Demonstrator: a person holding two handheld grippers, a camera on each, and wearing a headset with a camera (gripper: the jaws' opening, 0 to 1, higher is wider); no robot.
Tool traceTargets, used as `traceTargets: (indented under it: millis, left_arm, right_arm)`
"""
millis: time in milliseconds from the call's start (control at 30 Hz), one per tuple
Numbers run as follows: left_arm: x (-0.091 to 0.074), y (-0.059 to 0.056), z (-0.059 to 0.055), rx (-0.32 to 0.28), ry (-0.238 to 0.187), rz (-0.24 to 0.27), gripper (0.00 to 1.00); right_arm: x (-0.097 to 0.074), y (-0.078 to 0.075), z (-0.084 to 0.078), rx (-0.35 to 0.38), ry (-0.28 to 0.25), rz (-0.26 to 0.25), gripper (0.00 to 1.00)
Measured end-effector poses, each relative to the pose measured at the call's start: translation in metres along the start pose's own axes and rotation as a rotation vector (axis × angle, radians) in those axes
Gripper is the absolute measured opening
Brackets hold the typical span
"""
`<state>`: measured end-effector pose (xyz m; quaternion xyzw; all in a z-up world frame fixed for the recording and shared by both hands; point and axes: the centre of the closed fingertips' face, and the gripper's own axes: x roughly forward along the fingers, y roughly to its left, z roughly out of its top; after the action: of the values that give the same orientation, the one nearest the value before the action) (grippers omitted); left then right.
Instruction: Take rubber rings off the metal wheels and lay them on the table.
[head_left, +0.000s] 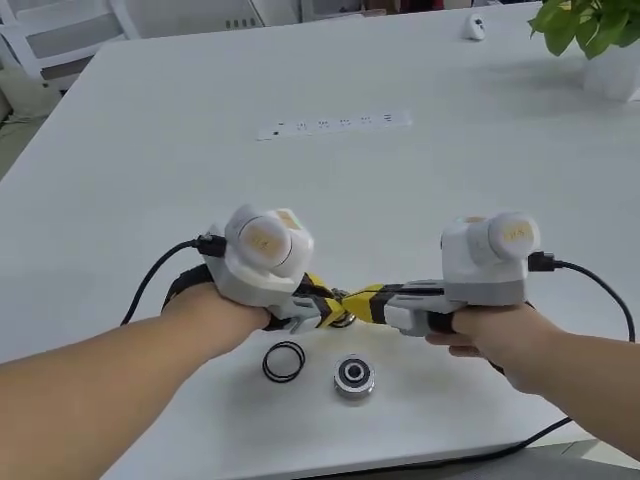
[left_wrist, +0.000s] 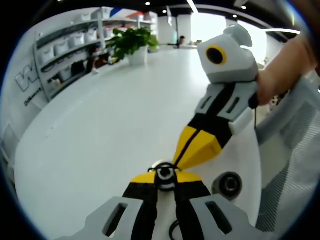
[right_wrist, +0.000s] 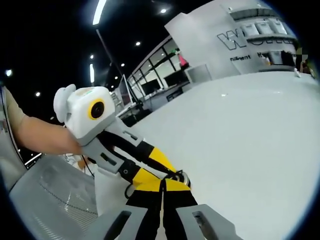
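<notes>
The left gripper (left_wrist: 164, 181) pinches a small metal wheel (left_wrist: 165, 173). The right gripper (right_wrist: 162, 181), its jaws pressed together, touches the wheel's edge. Below them on the table (head_left: 330, 200), black rubber rings (head_left: 265, 362) lie at 7 o'clock and another wheel (head_left: 354, 376) at 5.

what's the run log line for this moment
left gripper: shut on held wheel | right gripper: shut, tips at held wheel | table: rubber ring, loose wheel

The left gripper (left_wrist: 164, 176) and right gripper (right_wrist: 161, 181) have pale grey bodies and yellow-and-black jaws. A black cable (head_left: 160, 272) trails from each. The forearms are bare below a tan short sleeve (right_wrist: 9, 107).
</notes>
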<state>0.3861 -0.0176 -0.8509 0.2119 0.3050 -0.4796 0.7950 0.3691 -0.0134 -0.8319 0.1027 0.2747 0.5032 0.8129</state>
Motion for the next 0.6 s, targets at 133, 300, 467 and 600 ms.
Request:
traceTargets:
  millis: [133, 300, 467, 600]
  left_arm:
    - [-0.0001, -0.0004, 0.0005, 0.001, -0.005, 0.0, 0.12]
    - [-0.0006, -0.0005, 0.0005, 0.013, -0.012, 0.005, 0.12]
    - [-0.0014, -0.0014, 0.0, 0.027, -0.016, 0.001, 0.13]
    - [-0.0025, -0.0005, -0.0001, 0.015, -0.009, 0.009, 0.15]
  right_arm:
    - [-0.0035, 0.0014, 0.0009, 0.018, -0.011, 0.013, 0.0]
    - [-0.0028, -0.001, -0.0008, 0.013, -0.005, -0.007, 0.0]
    - [-0.0027, -0.0046, -0.0019, 0.004, 0.003, -0.025, 0.0]
    - [-0.003, -0.005, -0.001, 0.005, 0.002, -0.032, 0.0]
